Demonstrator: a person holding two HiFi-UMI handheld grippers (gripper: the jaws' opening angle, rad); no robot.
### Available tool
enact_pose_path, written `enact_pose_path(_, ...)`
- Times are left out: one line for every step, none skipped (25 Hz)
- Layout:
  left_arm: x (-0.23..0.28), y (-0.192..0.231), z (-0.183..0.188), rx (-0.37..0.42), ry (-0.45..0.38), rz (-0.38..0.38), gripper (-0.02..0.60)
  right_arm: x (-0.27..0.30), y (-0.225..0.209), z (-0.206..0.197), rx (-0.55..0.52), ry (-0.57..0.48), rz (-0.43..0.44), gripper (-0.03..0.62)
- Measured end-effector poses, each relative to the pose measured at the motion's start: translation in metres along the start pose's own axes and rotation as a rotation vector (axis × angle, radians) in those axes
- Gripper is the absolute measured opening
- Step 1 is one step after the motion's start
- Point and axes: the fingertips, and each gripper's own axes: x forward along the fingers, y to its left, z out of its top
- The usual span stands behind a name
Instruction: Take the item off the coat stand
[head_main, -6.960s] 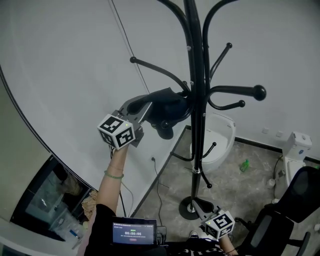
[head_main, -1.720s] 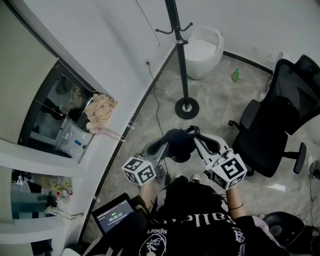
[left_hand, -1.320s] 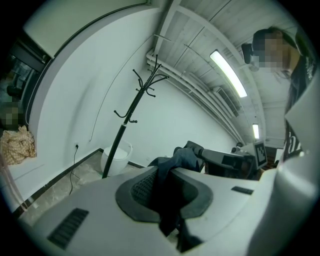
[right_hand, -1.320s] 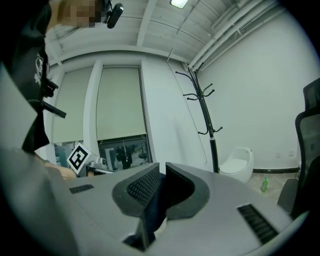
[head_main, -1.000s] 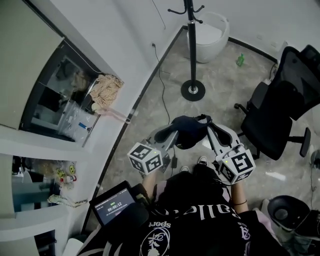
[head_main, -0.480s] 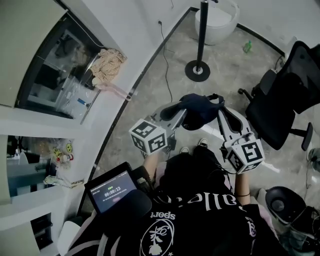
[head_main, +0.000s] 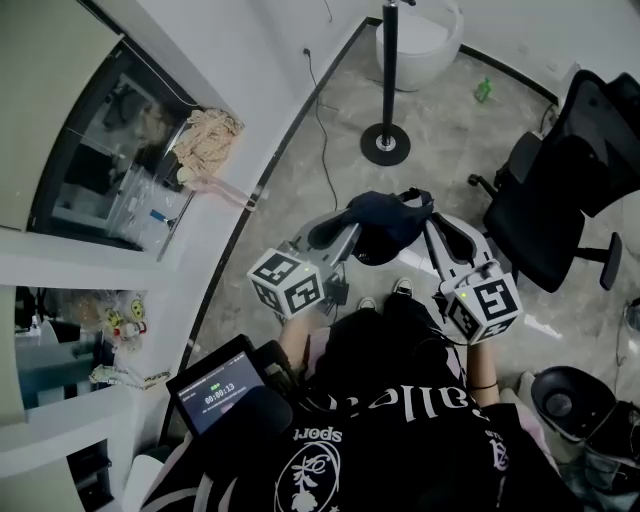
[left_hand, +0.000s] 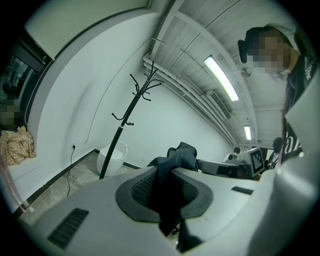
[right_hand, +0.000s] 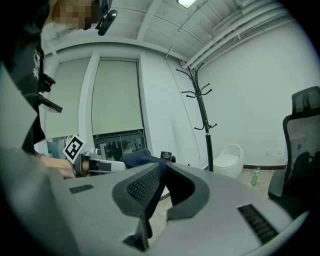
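Now dark fabric item off coat stand, held in front of person, stand well apart. Seven seconds earlier it hung on stand, left gripper alone on it. Left gripper and right gripper fingers narrow, each clamped on fabric. Tablet timer reads 00:00:13. Shirt print: "sport".

The dark cap is off the hook where it hung seven seconds ago and now sits between my two tools, close in front of my chest. My right gripper, which hung low by the stand's foot, is now raised and clamped on the cap opposite my left gripper. The coat stand now stands well away from me.
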Motion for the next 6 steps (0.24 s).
enact_pose_path(-0.0005, 0.0003, -0.0002, 0.0, -0.003, 0.004, 0.041, -0.0016, -0.0007, -0.0004, -0.001, -0.002, 0.0, 0.035)
enact_pose_path(-0.0009, 0.0006, -0.0006, -0.001, -0.007, 0.01, 0.04, -0.0033, -0.0017, -0.0013, -0.003, -0.004, 0.001, 0.035)
enact_pose_path(-0.0009, 0.0008, -0.0009, -0.003, -0.011, 0.016, 0.041, -0.0052, -0.0031, -0.0022, -0.003, -0.004, 0.002, 0.035)
enact_pose_path(-0.0007, 0.0008, -0.0013, -0.004, -0.015, 0.022, 0.04, -0.007, -0.0048, -0.0031, -0.003, -0.004, 0.002, 0.035)
enact_pose_path(-0.0003, 0.0007, -0.0017, -0.005, -0.019, 0.027, 0.04, -0.0089, -0.0067, -0.0037, -0.003, -0.003, 0.003, 0.035)
enact_pose_path(0.0001, 0.0005, -0.0021, -0.007, -0.023, 0.033, 0.041, -0.0107, -0.0086, -0.0043, -0.003, -0.003, 0.003, 0.035)
